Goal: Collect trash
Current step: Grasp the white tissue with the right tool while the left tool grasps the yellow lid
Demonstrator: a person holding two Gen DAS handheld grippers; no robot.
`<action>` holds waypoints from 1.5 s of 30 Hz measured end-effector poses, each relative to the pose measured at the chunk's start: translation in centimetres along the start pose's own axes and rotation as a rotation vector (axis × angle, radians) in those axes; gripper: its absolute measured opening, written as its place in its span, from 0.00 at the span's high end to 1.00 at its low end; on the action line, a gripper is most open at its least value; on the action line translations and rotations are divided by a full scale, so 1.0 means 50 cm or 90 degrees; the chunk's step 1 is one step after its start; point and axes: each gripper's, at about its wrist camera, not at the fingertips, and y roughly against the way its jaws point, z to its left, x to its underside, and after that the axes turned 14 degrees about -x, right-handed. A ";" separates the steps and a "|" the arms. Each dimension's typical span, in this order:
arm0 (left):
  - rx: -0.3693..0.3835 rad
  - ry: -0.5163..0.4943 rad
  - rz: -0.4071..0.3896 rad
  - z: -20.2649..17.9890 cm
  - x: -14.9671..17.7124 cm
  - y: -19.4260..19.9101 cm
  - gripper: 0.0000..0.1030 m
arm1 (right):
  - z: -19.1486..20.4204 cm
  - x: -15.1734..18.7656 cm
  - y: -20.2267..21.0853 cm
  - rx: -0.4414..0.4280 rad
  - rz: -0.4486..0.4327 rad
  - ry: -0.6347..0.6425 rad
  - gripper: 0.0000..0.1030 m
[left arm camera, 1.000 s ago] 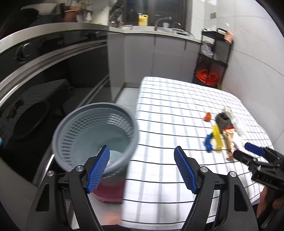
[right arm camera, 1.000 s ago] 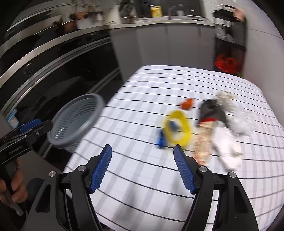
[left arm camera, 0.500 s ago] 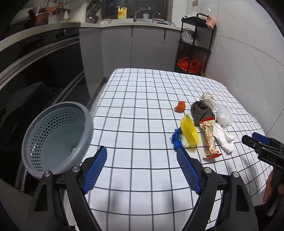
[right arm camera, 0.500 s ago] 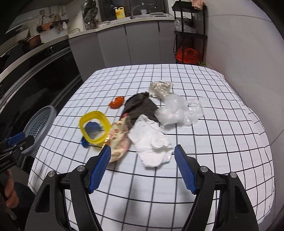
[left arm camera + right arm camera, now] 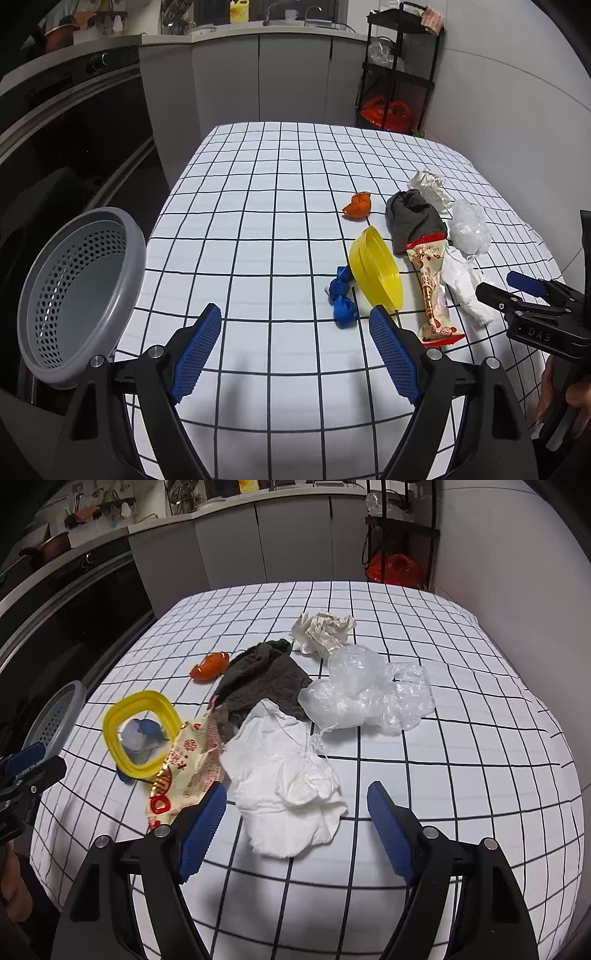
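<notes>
Surface: checked cloth (image 5: 258,229), trash heaped near yellow lid (image 5: 140,734).
Right tool (image 5: 295,830): opening, empty, over white tissue (image 5: 291,786).
Left tool (image 5: 295,354): spread, empty.
Risk: my pinch probably drags cloth; grey basket (image 5: 74,295) sits off lid's far side.

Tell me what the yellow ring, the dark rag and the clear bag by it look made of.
Yellow ring: glossy rigid plastic, judging by its smooth shine and even molded rim.
Dark rag: matte, fuzzy woven cloth, like towelling; it lies limp in soft folds.
Clear bag: thin plastic film, crinkled, translucent, with small highlights.
</notes>
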 end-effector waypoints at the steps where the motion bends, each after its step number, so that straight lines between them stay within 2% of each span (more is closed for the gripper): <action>1: 0.000 -0.001 0.001 -0.003 -0.002 -0.004 0.22 | -0.002 -0.001 -0.005 0.000 0.003 0.000 0.27; 14: -0.004 -0.005 0.011 -0.028 -0.015 -0.038 0.20 | 0.008 -0.018 -0.069 0.024 0.033 0.031 0.28; 16: -0.004 -0.002 0.012 -0.027 -0.015 -0.040 0.20 | 0.012 -0.014 -0.070 0.020 0.038 0.034 0.35; 17: -0.004 -0.001 0.013 -0.026 -0.015 -0.040 0.20 | 0.013 -0.013 -0.073 0.018 0.046 0.035 0.46; 19: -0.006 0.001 0.014 -0.024 -0.013 -0.042 0.20 | 0.017 -0.010 -0.074 0.018 0.047 0.038 0.53; 20: -0.006 0.001 0.016 -0.023 -0.012 -0.043 0.20 | 0.019 -0.009 -0.072 0.014 0.046 0.039 0.61; 21: -0.006 0.003 0.018 -0.022 -0.011 -0.043 0.20 | 0.021 -0.008 -0.071 0.011 0.048 0.039 0.74; 23: -0.006 0.005 0.023 -0.022 -0.008 -0.044 0.20 | 0.024 -0.006 -0.066 0.006 0.047 0.033 0.84; 27: -0.006 0.002 0.026 -0.028 -0.001 -0.039 0.20 | 0.018 -0.006 -0.048 -0.002 0.034 0.016 0.88; 36: -0.009 -0.005 0.018 -0.056 -0.009 -0.028 0.18 | 0.005 -0.003 0.024 -0.014 -0.019 -0.017 0.88; 45: -0.032 -0.010 0.016 -0.092 -0.040 -0.070 0.17 | -0.007 -0.007 0.062 -0.029 -0.043 -0.033 0.88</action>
